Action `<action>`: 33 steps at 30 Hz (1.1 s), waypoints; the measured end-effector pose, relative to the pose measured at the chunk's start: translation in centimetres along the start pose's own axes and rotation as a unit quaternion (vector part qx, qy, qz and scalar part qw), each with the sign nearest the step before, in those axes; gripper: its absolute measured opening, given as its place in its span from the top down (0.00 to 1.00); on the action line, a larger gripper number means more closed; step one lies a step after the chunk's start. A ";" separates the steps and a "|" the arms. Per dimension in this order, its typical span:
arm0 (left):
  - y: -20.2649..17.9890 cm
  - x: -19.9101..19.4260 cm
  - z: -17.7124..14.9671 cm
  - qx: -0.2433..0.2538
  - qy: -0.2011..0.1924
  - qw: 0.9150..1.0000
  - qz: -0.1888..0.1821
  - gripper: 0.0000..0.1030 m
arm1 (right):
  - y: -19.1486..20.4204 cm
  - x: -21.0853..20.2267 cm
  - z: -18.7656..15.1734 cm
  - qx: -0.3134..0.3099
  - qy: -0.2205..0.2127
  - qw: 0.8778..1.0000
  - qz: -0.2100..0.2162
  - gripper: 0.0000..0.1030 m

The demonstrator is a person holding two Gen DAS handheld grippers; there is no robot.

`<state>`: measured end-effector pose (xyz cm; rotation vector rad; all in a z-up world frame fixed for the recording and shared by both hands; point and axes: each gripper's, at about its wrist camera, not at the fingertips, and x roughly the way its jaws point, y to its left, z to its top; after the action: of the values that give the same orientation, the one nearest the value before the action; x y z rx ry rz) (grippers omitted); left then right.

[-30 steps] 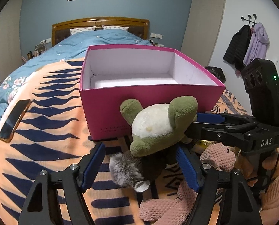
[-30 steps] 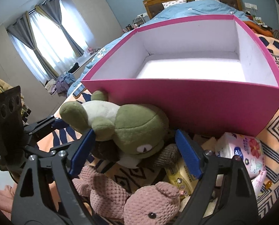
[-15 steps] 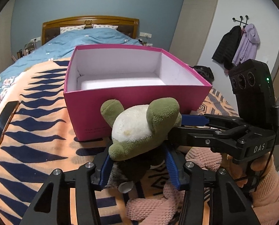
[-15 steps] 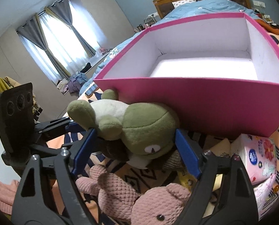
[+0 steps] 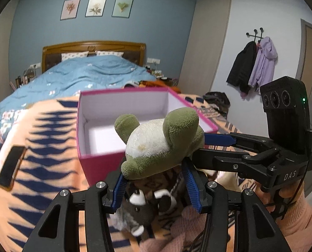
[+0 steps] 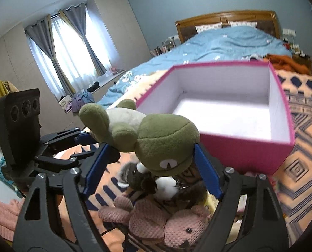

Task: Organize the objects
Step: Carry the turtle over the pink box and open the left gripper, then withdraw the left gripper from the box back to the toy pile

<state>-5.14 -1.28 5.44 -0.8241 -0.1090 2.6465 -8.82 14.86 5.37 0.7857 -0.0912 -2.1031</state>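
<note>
Green plush frog (image 5: 162, 145), off-white belly, white eye patch. Box (image 6: 250, 149) magenta outside, white inside. Blanket (image 5: 40, 147) peach-orange with navy zigzag stripes, navy diamonds on one side. Grey-brown plush (image 5: 143, 208) with white patches. Pink knit bear (image 6: 166, 222). Gripper pads (image 5: 190, 187) blue, frames black. Duvet (image 5: 89, 73) blue. Sleeve (image 5: 298, 216) pink. Phone (image 5: 10, 171) black.

Soft daylight, fisheye warp, motion blur
</note>
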 end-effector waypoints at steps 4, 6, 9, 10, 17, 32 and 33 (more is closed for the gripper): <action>0.5 0.1 2.1 0.009 -0.020 1.000 0.004 0.51 | 0.1 0.2 1.8 -0.008 -0.020 1.000 -0.007 0.20; 0.9 0.1 2.9 0.005 -0.025 1.000 0.002 0.51 | 0.0 0.1 2.8 -0.011 -0.028 0.999 -0.009 0.20; 1.5 0.3 4.0 0.005 -0.035 0.999 0.008 0.51 | 0.1 0.4 3.9 -0.018 -0.034 0.999 -0.011 0.20; 1.8 0.4 4.4 0.004 -0.037 0.999 0.011 0.51 | 0.0 0.6 4.3 -0.021 -0.035 0.999 -0.011 0.20; 3.0 1.1 6.4 -0.001 -0.046 0.999 0.017 0.61 | -0.1 1.9 6.4 -0.033 -0.050 0.998 -0.015 0.21; 5.1 4.6 3.8 -0.028 0.006 0.999 0.029 0.54 | -2.9 5.0 3.9 0.004 0.007 1.000 -0.010 0.21; 5.2 4.7 3.6 -0.029 0.009 0.999 0.031 0.52 | -2.9 5.1 3.7 0.005 0.008 1.000 -0.011 0.21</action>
<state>-12.39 -4.32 4.97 -0.8824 -0.1591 2.7050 -15.14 12.06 4.85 0.8141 -0.0856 -2.1172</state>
